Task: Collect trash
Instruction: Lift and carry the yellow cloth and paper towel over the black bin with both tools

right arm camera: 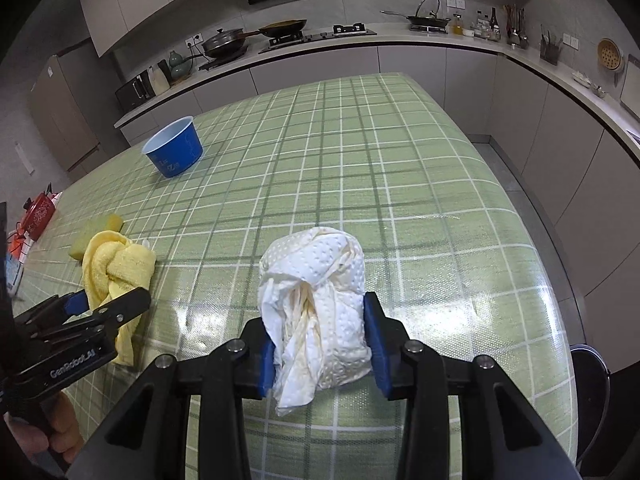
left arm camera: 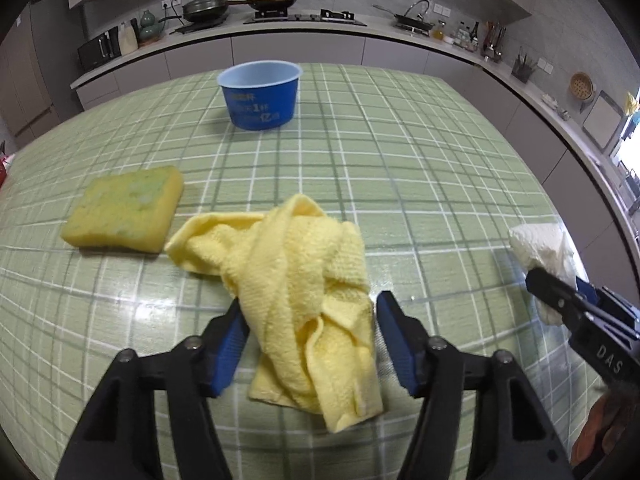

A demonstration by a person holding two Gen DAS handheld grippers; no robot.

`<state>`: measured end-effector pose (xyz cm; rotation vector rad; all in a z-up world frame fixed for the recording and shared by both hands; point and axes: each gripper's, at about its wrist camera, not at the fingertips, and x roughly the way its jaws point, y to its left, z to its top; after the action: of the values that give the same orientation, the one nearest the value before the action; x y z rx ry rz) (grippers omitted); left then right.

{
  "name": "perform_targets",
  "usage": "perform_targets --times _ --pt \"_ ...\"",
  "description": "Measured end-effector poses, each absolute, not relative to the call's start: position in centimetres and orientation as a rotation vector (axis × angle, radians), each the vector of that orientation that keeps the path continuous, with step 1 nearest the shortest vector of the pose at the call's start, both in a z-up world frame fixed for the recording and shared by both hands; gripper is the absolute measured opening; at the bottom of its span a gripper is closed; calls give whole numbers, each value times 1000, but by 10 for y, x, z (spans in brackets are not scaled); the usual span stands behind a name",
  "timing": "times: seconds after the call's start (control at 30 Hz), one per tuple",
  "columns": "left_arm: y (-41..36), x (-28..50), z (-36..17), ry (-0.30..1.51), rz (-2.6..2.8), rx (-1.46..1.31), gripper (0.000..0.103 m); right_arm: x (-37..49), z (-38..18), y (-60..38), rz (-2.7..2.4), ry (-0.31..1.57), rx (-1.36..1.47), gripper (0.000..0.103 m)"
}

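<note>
Sponge (left arm camera: 124,216), far left on the checked counter (left arm camera: 400,160): lies flat, untouched, just beside the towel. Yellow towel (left arm camera: 296,280), bunched, between the pads of the left tool (left arm camera: 308,340); the left pad touches it, the right pad appears just clear, so the tool seems to stand apart around it. Blue cup (left arm camera: 260,96), far centre, upright and empty, probably the receptacle. Crumpled paper towel (right arm camera: 320,304), near right: the trash, clamped in the right tool (right arm camera: 320,356) for carrying. The right view alone shows this clamp squarely, plus a red item (right arm camera: 38,216) at the left edge.
</note>
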<state>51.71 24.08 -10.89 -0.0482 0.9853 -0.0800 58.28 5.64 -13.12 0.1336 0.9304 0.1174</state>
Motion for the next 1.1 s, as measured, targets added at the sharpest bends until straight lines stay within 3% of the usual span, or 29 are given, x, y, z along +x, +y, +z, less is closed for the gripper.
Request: perform_targets --times 0.13,0.2,0.57,1.1 --pt "246 515 -107 971 -83 -90 27 578 -129 52 123 920 149 41" --pt "246 511 -105 961 -83 -94 24 576 -127 49 129 915 152 41" --pt "209 467 -59 876 -212 -56 23 538 -99 25 97 846 205 41" --pt "72 391 -42 869 -533 34 23 383 -67 -107 -245 774 319 41"
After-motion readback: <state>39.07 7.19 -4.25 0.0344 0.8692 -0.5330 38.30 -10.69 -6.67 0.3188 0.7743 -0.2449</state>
